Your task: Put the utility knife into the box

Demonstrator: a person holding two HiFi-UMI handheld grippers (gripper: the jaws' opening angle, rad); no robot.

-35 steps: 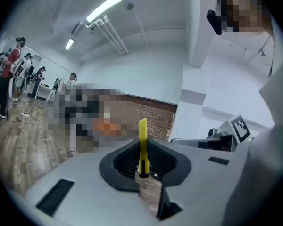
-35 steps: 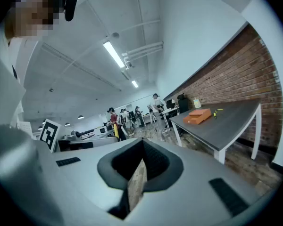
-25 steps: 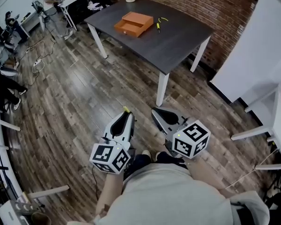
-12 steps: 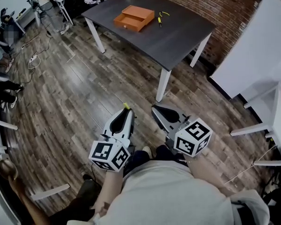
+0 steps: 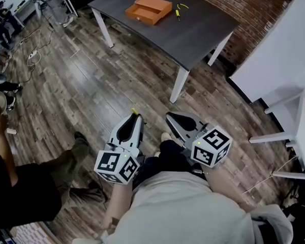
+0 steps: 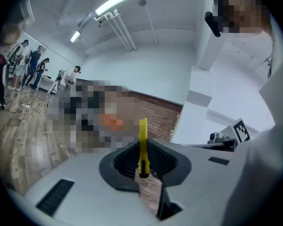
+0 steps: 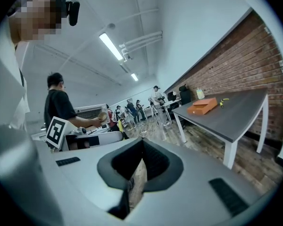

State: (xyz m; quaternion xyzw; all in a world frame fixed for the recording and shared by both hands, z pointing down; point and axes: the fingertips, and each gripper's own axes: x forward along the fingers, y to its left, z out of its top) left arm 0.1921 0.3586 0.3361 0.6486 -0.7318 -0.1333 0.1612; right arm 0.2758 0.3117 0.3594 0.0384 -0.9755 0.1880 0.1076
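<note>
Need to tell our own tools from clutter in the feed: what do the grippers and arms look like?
Both the left gripper and right gripper are light grey tapered shells with black ribbed pads. Each carries a white cube, left cube, right cube, printed with black square markers. Forearms are unsleeved below a pale grey top.

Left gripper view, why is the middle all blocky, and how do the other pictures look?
Left gripper view: an added mosaic patch hides the middle; the yellow strip in the left claw is sharp. Right gripper view: fisheye bending, dark corners, bright ceiling lights. Head view: even light, table sharp.
</note>
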